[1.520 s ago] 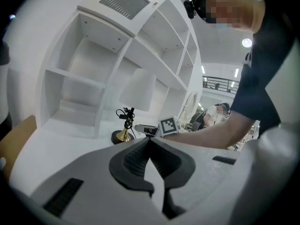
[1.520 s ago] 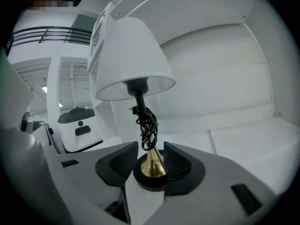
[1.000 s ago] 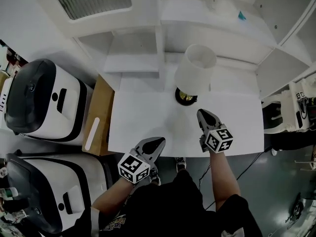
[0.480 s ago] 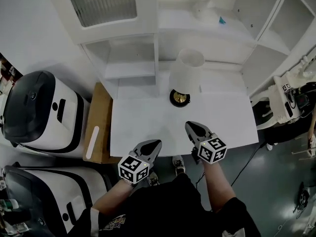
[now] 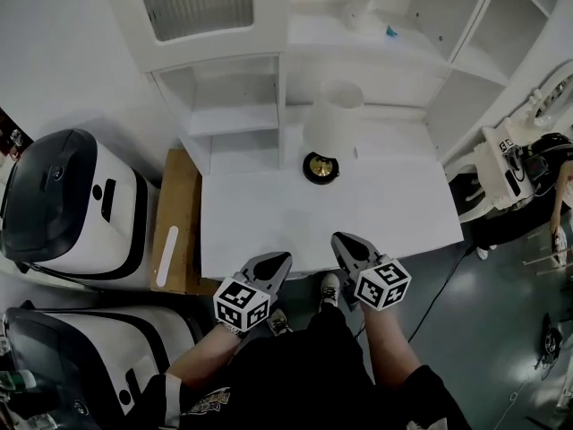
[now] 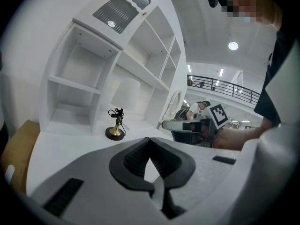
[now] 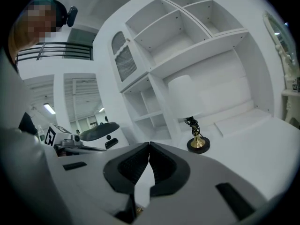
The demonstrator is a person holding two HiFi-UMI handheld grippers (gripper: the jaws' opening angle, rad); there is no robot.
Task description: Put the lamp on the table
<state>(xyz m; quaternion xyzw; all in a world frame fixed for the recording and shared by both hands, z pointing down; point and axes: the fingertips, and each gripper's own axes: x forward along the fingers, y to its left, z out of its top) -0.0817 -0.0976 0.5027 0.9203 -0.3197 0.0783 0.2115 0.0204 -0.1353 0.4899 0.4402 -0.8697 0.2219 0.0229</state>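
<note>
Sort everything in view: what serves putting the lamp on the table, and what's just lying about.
Job: lamp, table, left gripper, right gripper.
Lying about: shelving unit, cardboard box, white machines.

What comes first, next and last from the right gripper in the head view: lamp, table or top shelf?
1. Table, its front edge by the right gripper's tips.
2. Lamp, at the table's back.
3. Top shelf, high behind the lamp.

Lamp on table rear; shelving behind; left gripper, right gripper at front edge.
</note>
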